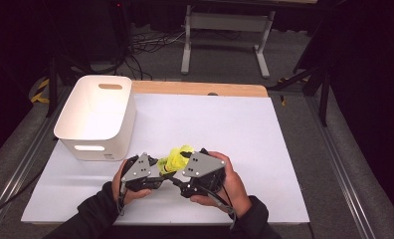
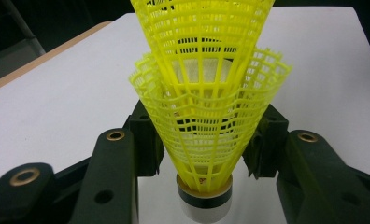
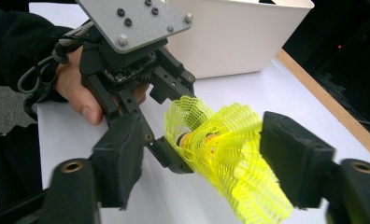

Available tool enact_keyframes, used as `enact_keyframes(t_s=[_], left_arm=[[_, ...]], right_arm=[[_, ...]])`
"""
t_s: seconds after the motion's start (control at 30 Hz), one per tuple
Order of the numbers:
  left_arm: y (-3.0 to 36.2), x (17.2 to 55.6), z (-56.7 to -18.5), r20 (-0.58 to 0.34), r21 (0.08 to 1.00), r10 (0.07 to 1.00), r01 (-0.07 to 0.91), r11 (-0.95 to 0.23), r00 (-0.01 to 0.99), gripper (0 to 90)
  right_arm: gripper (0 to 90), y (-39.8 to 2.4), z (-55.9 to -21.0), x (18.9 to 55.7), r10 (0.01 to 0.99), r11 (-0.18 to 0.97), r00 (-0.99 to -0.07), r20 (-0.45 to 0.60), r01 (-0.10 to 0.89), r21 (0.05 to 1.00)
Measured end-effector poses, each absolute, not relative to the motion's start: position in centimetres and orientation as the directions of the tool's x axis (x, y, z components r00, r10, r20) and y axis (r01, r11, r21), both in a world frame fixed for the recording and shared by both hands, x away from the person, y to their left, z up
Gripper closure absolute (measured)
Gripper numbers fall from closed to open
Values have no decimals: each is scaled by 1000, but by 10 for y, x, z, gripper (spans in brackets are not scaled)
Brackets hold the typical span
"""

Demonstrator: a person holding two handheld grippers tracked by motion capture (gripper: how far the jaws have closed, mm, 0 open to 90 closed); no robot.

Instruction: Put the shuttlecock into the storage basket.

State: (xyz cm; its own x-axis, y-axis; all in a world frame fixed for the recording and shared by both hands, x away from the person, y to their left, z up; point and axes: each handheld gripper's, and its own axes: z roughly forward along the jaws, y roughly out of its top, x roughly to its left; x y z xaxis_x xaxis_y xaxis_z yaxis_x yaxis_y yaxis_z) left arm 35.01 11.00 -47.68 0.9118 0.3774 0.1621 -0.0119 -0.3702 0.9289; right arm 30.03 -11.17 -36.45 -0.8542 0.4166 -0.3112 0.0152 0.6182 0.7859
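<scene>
near the table's [image 1: 284, 164] front edge, the left gripper [image 1: 157, 167] is clamped on the outer yellow shuttlecock [image 2: 206, 140], its pads pressing the mesh skirt on both sides. a second yellow shuttlecock [image 2: 202, 42] is nested inside the first. the right gripper [image 3: 202, 154] has its jaws apart around the pair, not pressing them. a white bin [image 1: 98, 117] stands at the far left.

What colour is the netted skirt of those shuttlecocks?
Bright yellow, an open lattice mesh; the shuttlecocks show it best in the left gripper view.
</scene>
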Motion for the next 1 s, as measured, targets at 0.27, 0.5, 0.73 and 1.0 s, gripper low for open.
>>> enact_keyframes(t_s=[0.27, 0.5, 0.73, 1.0], left_arm=[[111, 350, -477, 154, 933, 377, -8, -361, 913, 557], [113, 350, -476, 156, 932, 381, -8, -363, 912, 557], [116, 349, -475, 157, 933, 385, -9, -360, 910, 557], [120, 350, -474, 161, 933, 391, -11, -359, 906, 557]], right_arm=[[240, -116, -361, 298, 435, 601, -844, -314, 12, 799], [190, -122, -358, 295, 461, 585, -821, -336, -4, 811], [175, -133, -359, 298, 497, 579, -798, -342, 10, 816], [170, -147, -365, 300, 542, 572, -747, -384, -6, 820]])
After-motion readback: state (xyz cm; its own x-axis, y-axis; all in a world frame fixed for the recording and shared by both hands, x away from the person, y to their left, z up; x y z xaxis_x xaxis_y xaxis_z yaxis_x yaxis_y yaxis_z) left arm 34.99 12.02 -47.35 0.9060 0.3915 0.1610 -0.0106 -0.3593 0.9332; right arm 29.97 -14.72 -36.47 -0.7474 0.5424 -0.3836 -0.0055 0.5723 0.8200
